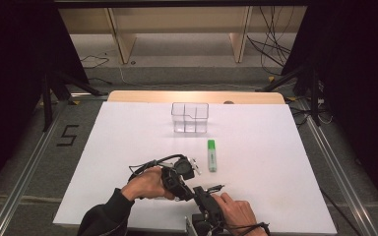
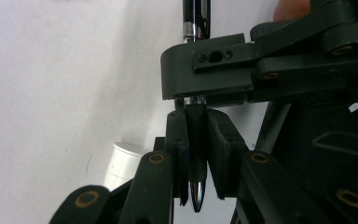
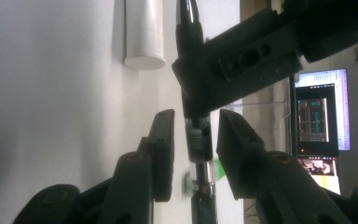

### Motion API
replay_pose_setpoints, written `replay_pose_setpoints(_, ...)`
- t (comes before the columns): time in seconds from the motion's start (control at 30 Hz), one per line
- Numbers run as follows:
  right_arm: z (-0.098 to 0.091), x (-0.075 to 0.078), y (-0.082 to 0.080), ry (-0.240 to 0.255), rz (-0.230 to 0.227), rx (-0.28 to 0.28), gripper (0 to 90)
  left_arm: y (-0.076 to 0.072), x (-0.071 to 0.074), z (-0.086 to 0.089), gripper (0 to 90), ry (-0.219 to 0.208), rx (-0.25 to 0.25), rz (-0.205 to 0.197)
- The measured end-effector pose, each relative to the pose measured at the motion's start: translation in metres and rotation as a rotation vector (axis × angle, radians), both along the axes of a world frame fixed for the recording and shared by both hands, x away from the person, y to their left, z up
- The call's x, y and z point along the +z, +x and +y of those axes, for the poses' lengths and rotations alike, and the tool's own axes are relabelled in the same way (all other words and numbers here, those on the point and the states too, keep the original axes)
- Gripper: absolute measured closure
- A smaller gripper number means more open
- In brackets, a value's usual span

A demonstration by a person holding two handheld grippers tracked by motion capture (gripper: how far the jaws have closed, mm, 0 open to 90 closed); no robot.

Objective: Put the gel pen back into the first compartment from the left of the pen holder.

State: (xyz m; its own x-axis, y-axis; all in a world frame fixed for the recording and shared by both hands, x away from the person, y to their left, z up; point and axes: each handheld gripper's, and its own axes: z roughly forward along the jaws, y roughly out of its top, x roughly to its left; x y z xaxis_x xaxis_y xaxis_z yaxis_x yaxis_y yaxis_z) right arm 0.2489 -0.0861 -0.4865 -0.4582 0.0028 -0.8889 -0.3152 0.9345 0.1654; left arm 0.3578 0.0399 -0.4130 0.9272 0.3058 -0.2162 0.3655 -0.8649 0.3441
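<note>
Left tongs clamp a black pen near its tip; right tongs straddle the barrel, pads not quite touching it.

White table bears clear organizer (compartmented) and green highlighter.

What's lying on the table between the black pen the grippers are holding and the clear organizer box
In the high view, the green highlighter lies on the white table between the black pen and the clear organizer box, nearer the pen.
</note>
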Motion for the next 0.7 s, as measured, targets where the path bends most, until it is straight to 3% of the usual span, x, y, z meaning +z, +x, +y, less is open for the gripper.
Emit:
replay_pose_setpoints(0.37,0.0035,-0.0018,-0.0013,-0.028,-0.005,0.013,79.0,-0.0007,-0.0014,0.0000,78.9,0.008,-0.002,0.013)
replay_pose_setpoints(0.6,0.0048,-0.0017,-0.0022,-0.024,0.001,0.027,79.7,-0.0013,-0.0007,0.0025,77.4,0.009,-0.005,0.025)
replay_pose_setpoints(0.7,0.0027,-0.0023,-0.0016,-0.033,-0.003,0.014,79.8,-0.0016,0.0010,0.0069,69.5,0.029,-0.014,0.032)
